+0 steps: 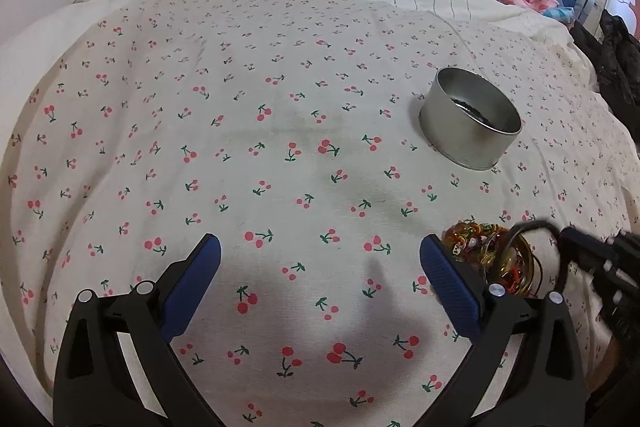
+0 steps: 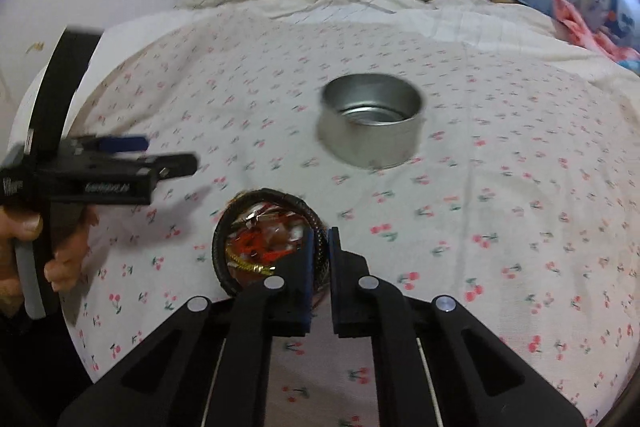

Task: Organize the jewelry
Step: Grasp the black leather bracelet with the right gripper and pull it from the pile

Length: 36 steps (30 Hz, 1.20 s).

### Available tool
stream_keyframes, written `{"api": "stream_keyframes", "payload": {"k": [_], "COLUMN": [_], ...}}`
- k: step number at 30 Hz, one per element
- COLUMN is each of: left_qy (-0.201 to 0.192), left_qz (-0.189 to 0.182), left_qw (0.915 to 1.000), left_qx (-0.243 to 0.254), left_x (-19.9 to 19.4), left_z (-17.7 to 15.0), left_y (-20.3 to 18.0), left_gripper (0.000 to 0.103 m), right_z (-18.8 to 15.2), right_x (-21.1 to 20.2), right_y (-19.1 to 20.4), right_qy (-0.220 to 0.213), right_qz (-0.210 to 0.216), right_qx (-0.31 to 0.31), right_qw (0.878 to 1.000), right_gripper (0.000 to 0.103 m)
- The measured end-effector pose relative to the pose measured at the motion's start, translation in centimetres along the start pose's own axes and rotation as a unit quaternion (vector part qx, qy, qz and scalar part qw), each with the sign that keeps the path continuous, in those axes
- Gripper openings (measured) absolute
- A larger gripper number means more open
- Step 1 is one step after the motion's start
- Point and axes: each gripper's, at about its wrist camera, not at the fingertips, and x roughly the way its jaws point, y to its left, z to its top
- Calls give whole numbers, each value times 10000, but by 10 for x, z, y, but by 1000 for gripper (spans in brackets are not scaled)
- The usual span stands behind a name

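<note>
On cherry-print sheet (image 1: 280, 99), left claw (image 1: 320, 259) spread wide, right claw (image 2: 320, 251) pinching bracelet bundle (image 2: 264, 239), metal tin (image 2: 370, 123) nearby (claw lettering too blurred to read)

On the cherry-print bedsheet (image 1: 280, 131) stands a round metal tin (image 1: 470, 123). Nearer than the tin, a tangle of amber bead bracelets (image 1: 494, 257) lies just beside the left gripper (image 1: 320, 259), whose blue-padded fingers (image 1: 192, 283) are spread wide

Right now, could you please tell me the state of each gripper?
Left gripper: open, holding nothing.
Right gripper: shut on the bundle of bracelets.
</note>
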Motion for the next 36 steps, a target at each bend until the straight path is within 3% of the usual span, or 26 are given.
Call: {"api": "stream_keyframes", "payload": {"k": [4,9,13,14,15,17,19,22,25,28,30,33,36], "left_qy": [-12,-69,-189,-190,-192,-194,-159,-158,-247,-217,-246,-338,-568], "left_qz": [-33,-98,-464,-519,-544,-492,-433,-228,-9,-85,87,579,1318], "left_qw": [10000,9997,9975,9968,9958,9940,9930,9935,9931,9900,9848,9776,9710], "left_qx": [61,216,493,583,712,958,1088,1104,1147,1389,1716,1996,1913], "left_x": [0,-3,-9,-9,-9,-8,-4,2,6,11,17,26,31], "left_z": [0,-1,-3,-4,-6,-9,-11,-10,-5,-4,-6,-6,4], "left_y": [-2,-7,-20,-25,-31,-41,-47,-47,-49,-60,-71,-82,-81], "left_gripper": [96,96,96,96,96,96,96,96,96,96,96,96,96], "right_z": [3,-2,-7,-7,-7,-8,-9,-10,-10,-9,-10,-10,-11], "right_x": [-6,4,12,12,10,9,14,21,26,30,31,33,34], "right_y": [-26,-47,-61,-63,-63,-62,-60,-59,-57,-56,-56,-55,-53], "right_qy": [-70,238,461,437,397,318,405,540,587,642,657,686,731], "right_qz": [-245,-641,-738,-786,-774,-814,-790,-845,-861,-894,-882,-869,-894], "right_qx": [464,794,1054,1109,1117,1093,1061,1025,970,907,902,865,786], "right_qw": [9986,9945,9906,9898,9899,9902,9904,9897,9898,9898,9898,9901,9902], "right_gripper": [8,8,8,15,34,53,53,53,63,67,68,73,75]}}
